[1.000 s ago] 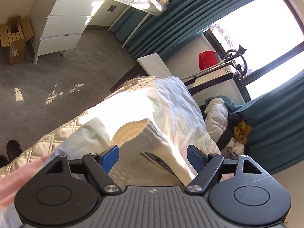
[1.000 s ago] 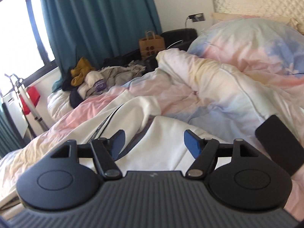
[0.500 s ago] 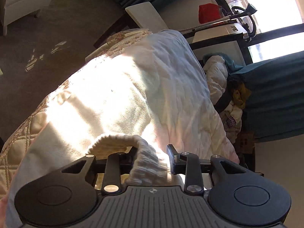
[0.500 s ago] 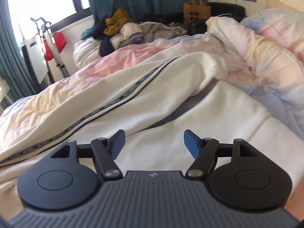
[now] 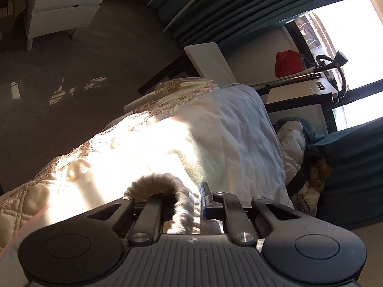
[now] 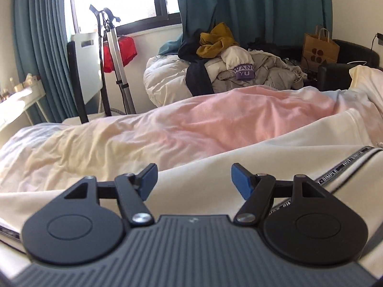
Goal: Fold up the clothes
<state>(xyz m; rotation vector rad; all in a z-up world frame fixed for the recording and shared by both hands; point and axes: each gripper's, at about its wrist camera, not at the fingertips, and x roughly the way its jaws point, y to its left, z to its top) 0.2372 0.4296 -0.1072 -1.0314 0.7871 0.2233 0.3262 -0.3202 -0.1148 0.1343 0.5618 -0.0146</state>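
A cream garment with a dark lettered stripe (image 6: pixel 344 167) lies spread on the bed, seen in the right wrist view (image 6: pixel 215 167). My right gripper (image 6: pixel 194 179) is open and empty just above the garment's cloth. In the left wrist view my left gripper (image 5: pixel 189 198) is shut on the garment's ribbed cream cuff (image 5: pixel 165 181), which loops up between the fingers over the sunlit bed cover (image 5: pixel 191 138).
The pastel duvet (image 6: pixel 167 134) covers the bed. A pile of clothes (image 6: pixel 227 64) and a paper bag (image 6: pixel 319 47) lie beyond it by teal curtains. A white chair (image 5: pixel 210 62), a white drawer unit (image 5: pixel 62 12) and grey floor (image 5: pixel 71 71) lie past the bed's foot.
My left gripper closed on the ribbed cuff and keeps hold of it. My right gripper swung left across the garment, away from the pillows towards the window, staying open.
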